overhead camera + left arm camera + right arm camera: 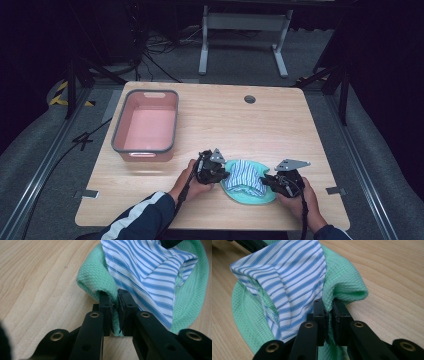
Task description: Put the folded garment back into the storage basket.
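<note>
**Both tongs pinch the green cloth**

The left tongs [113,312] and right tongs [329,320] clamp opposite edges of the green cloth [239,196], near-right on the bench [280,125], striped cloth [244,175] bundled inside. Lifting evenly should keep it cradled.

One bench [210,125] carries one pink bin [146,125] and two cloths — one green [250,196], one blue-striped [243,177]. Two grippers are at work, left [223,175] and right [265,181], each in one hand — two hands [192,186] in all, each gripper with two black jaws. One round hole [249,99] sits in the bench top.
</note>
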